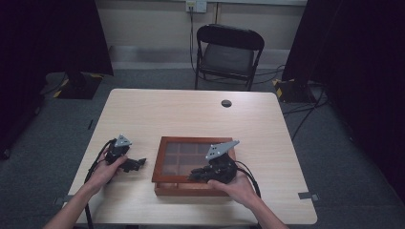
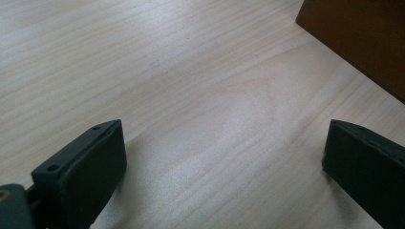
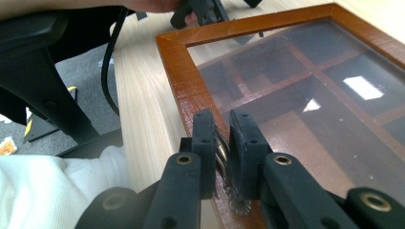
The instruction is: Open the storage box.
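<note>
Pale wood surface (image 1: 191, 112) carries your wooden box (image 1: 165, 162) with its glass lid, near the front edge. Your right gripper (image 3: 222, 143) has its fingers clamped on a small metal knob (image 3: 220, 153) at the lid's near frame. Your left gripper (image 2: 224, 162) rests just beside the box, fingers spread wide, holding nothing.

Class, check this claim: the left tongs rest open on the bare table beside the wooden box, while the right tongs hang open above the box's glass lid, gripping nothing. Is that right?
Not quite. The right tongs are shut on a small metal knob at the near edge of the wooden box, as the right gripper view shows. The left tongs do rest open on the table beside it.
</note>
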A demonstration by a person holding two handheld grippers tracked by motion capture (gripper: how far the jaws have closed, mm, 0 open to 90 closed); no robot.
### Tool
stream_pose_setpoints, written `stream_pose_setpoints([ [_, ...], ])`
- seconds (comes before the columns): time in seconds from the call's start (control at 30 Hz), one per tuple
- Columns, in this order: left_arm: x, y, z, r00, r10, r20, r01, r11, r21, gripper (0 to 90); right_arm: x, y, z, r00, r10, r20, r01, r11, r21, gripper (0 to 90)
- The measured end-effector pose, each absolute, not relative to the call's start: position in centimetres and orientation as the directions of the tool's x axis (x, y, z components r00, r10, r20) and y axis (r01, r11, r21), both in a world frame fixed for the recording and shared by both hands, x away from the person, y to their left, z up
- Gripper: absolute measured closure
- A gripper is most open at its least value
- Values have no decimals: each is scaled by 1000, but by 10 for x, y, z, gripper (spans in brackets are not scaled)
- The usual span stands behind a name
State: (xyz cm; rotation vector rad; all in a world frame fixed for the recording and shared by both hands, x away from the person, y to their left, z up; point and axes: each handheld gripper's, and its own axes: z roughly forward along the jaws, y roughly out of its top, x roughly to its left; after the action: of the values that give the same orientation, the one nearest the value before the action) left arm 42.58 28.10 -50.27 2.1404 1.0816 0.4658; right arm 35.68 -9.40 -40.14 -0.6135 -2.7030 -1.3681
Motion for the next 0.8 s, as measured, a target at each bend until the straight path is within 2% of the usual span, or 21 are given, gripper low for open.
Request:
stream_pose_setpoints([
  [0.8, 426, 281, -503, 590, 808, 10, 562, -420, 713, 6, 362, -95, -387, -918, 327, 223, 372, 515, 772, 816],
])
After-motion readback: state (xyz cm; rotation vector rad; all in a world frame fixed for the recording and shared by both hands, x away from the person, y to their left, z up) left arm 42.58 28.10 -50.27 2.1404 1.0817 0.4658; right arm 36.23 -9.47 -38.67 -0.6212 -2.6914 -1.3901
